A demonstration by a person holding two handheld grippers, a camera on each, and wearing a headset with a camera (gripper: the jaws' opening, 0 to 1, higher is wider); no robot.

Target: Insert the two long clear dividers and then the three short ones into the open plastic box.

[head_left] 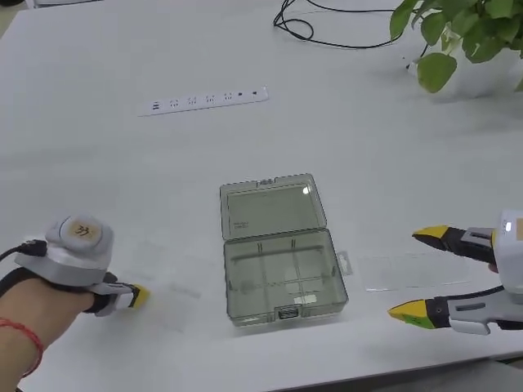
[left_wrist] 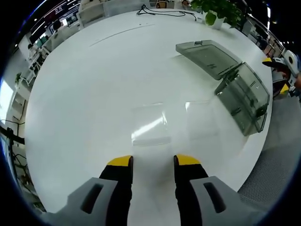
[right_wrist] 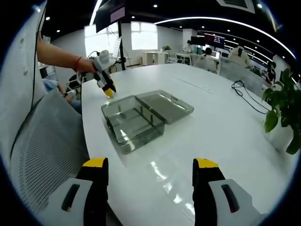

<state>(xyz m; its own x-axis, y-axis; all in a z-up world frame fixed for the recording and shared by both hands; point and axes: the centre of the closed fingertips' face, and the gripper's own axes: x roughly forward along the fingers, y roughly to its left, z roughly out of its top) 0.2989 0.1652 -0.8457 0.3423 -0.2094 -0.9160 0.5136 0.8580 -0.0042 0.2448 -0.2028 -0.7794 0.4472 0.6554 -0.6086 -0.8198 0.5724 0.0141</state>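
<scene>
my right hand-held gripper, jaws wide apart, sits right of the box; left hand-held gripper, also parted, left of it. clear dividers lie flat beside the box. i judge them light, slick, thin: pinch one edge.

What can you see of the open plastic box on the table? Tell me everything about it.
The plastic box is a smoky grey, see-through, rectangular case with rounded corners. Its hinged lid is swung fully open and lies flat on the white table on the far side of the base. A small latch sits on the near wall. Faint lines cross the inside; whether they are slot ribs or dividers is unclear. It rests upright near the table's front edge, touched by the table alone.
</scene>
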